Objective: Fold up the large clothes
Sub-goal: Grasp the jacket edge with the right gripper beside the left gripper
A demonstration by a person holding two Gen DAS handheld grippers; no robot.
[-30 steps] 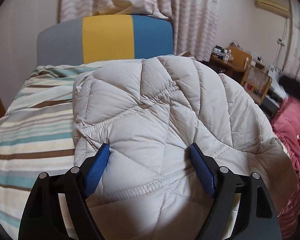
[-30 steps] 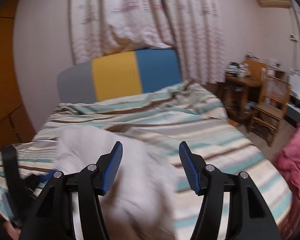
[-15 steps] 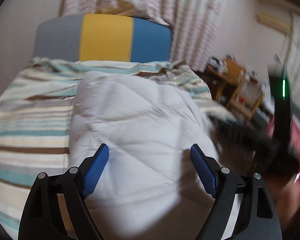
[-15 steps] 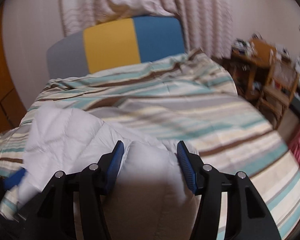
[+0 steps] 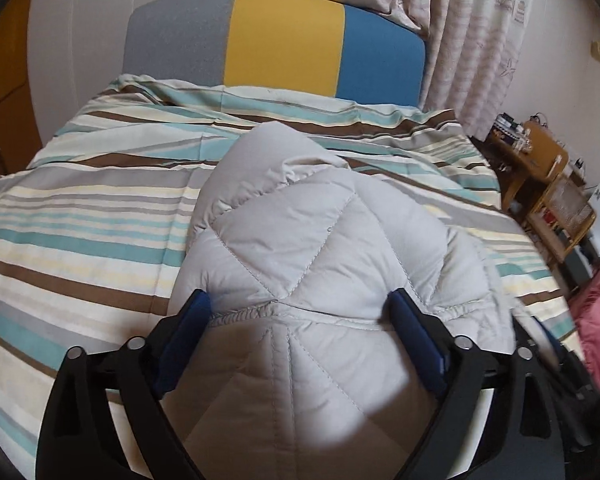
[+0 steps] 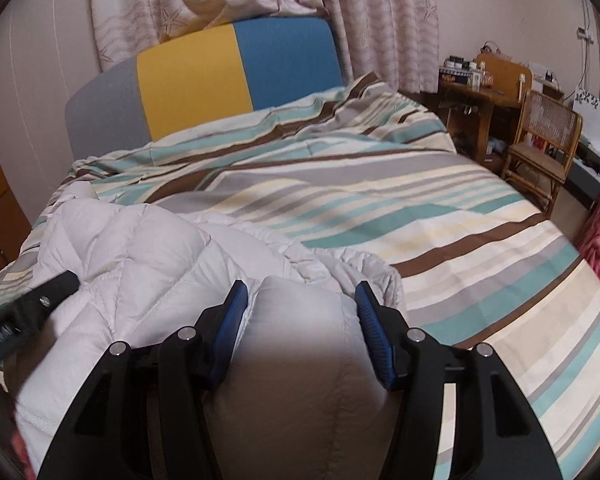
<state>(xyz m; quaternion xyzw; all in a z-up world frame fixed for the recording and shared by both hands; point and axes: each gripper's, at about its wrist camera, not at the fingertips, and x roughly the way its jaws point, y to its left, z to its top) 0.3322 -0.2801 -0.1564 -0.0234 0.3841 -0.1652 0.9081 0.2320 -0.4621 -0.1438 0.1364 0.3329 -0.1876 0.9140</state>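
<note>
In the left wrist view, my left gripper (image 5: 300,308) had just been opening; its wide jaws straddled the quilted jacket (image 5: 324,248), pads touching its bulging sides. I judged a slow release best, so the fold stayed flat on the striped bedcover (image 5: 80,208). In the right wrist view, my right gripper (image 6: 300,300) clamped a puffy fold, the jacket nearer the bed's foot than its headboard (image 6: 204,80).

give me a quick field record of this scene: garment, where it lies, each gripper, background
garment: pale quilted jacket, bunched up
surface: striped bedcover
left gripper: jaws wide and just been opening further, jacket bulk between the pads
right gripper: fold of the jacket between its pads, which touch it
headboard: grey, yellow, blue panels
background: wicker chair, curtain
</note>
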